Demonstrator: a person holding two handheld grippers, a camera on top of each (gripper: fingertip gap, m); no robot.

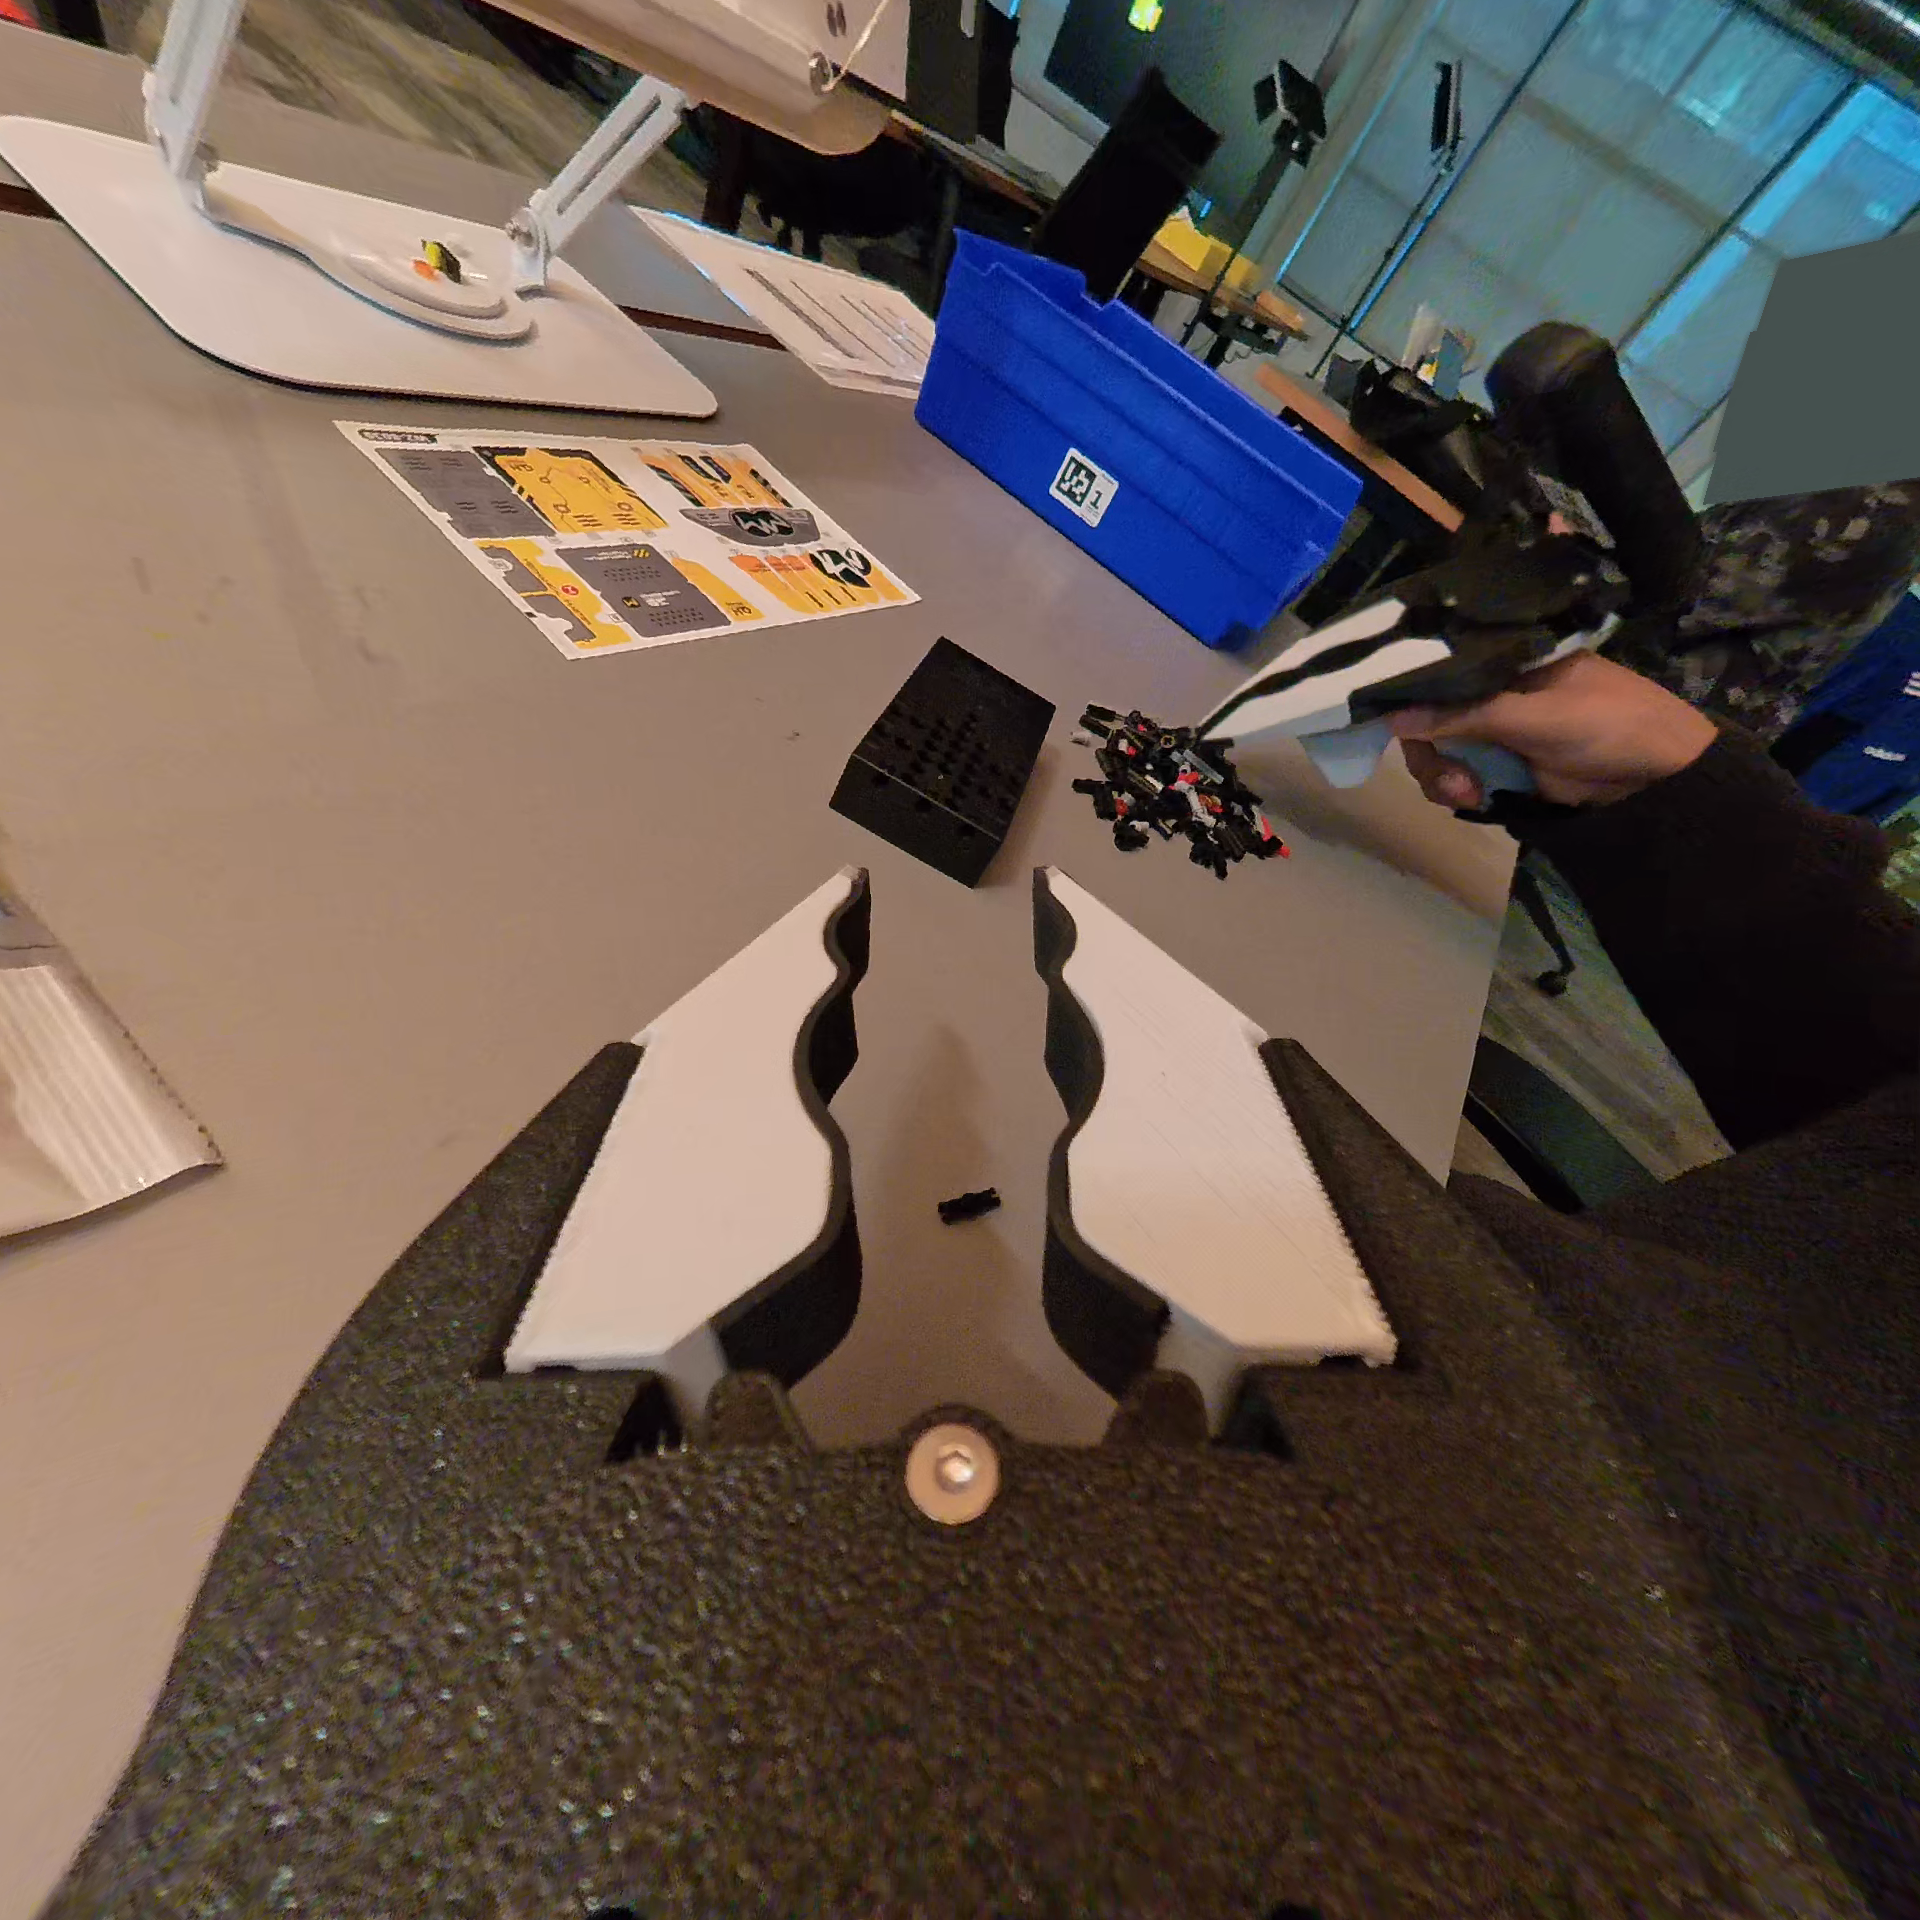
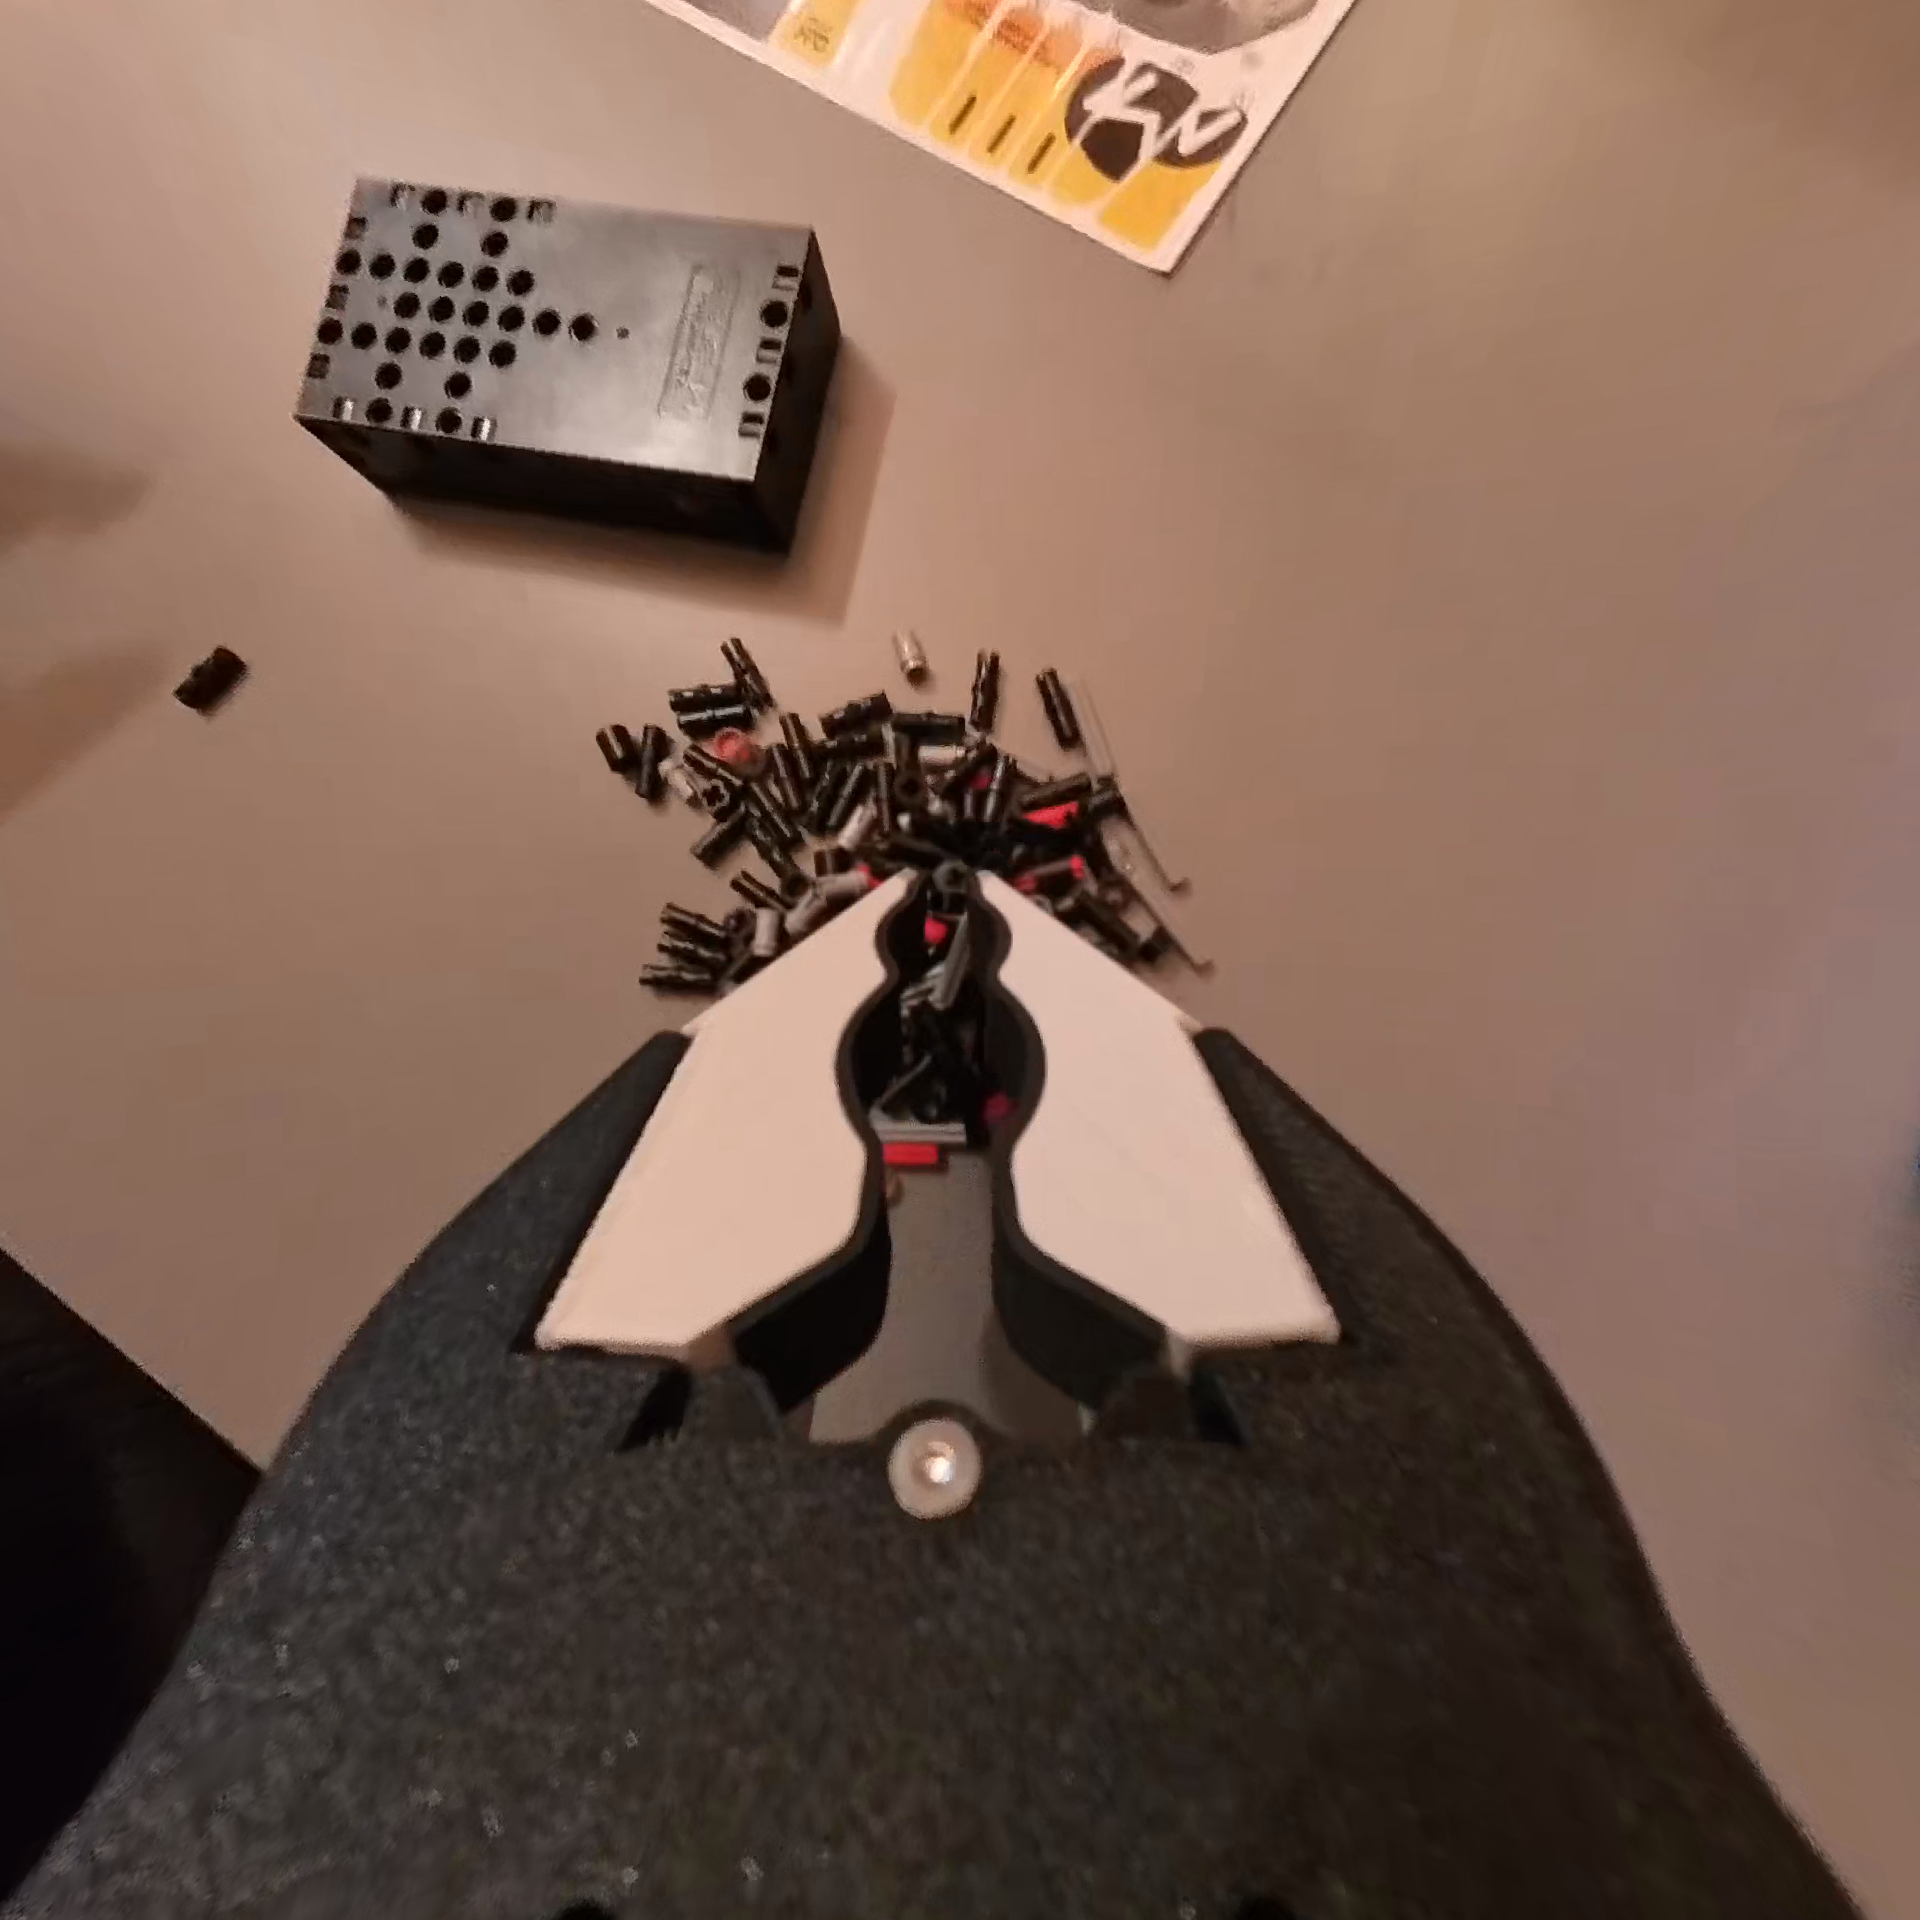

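Pile of small black, grey and red pins [image 2: 894, 821] under nearly closed right gripper [image 2: 940, 881]; left gripper [image 1: 951, 873] wide, empty.

Matt grey table [image 1: 260, 831], glossy paper sticker sheet [image 1: 623, 530], smooth blue plastic bin [image 1: 1122, 436], black plastic block [image 2: 571, 364].

Grey table [image 1: 312, 831] w/ matte top; black perforated block [image 1: 943, 764] near the middle, lying flat; pile of small black, grey & red pins [image 1: 1174, 779] just beside it; one stray black pin [image 1: 968, 1204] apart from the pile, on bare surface; yellow-and-grey sticker sheet [image 1: 623, 535] flat, beyond the block; blue bin [image 1: 1122, 447] near the far edge; white stand base [image 1: 343, 301] at far left; white printed sheet [image 1: 831, 312] betw. stand & bin; silvery bag [image 1: 73, 1101] at left edge.
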